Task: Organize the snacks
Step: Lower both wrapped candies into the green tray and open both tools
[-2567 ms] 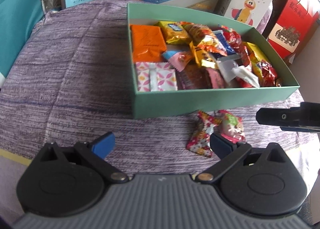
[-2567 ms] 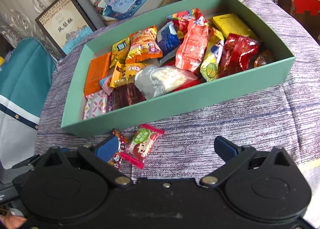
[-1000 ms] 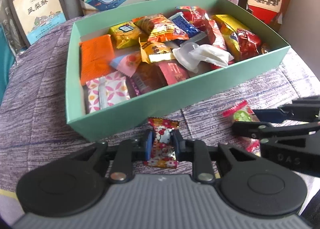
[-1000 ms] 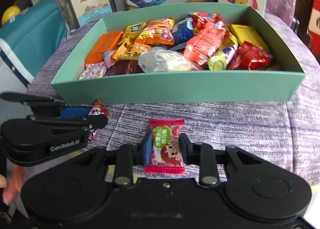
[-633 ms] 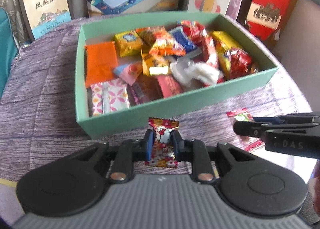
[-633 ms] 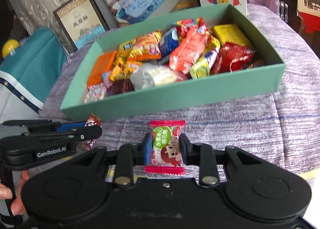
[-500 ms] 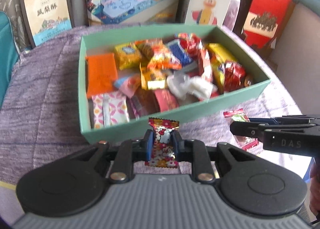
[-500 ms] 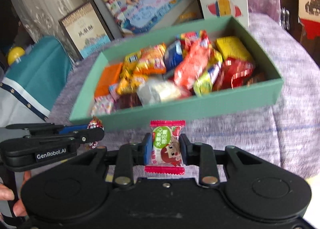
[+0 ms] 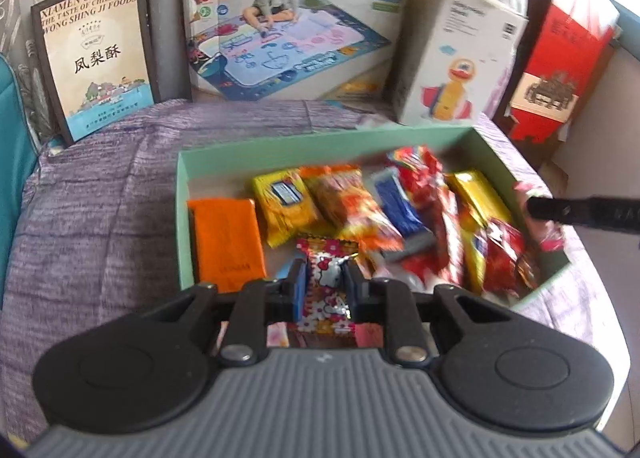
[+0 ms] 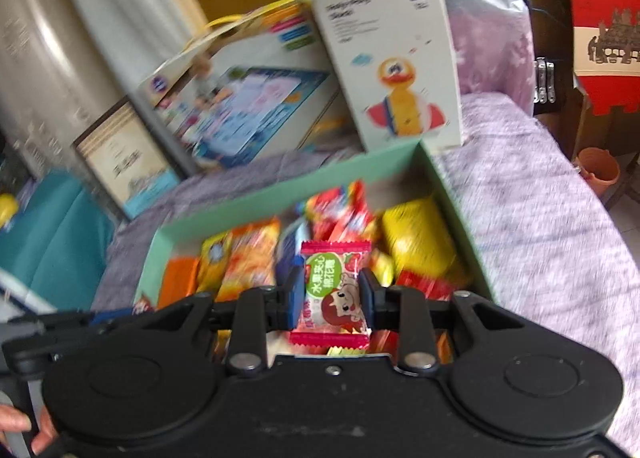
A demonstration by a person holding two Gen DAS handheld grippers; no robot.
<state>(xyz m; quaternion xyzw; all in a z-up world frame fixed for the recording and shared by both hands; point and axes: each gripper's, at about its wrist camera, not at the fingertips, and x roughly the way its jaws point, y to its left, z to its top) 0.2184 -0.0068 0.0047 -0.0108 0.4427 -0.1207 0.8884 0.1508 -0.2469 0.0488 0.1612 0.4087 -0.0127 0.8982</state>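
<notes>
Here each gripper pinches one wrapped sweet: the left gripper (image 9: 323, 285) holds a red cartoon-cat candy (image 9: 326, 278), the right gripper (image 10: 330, 294) a pink-and-green candy (image 10: 334, 292). Both hang over the green box (image 9: 320, 143) of snacks, presumably to drop them in.

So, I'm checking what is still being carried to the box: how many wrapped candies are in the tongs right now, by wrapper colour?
Red-and-white cat-print wrapped candy, clamped in the left tongs: 1
Pink-and-green wrapped candy, clamped in the right tongs: 1
Total: 2
</notes>
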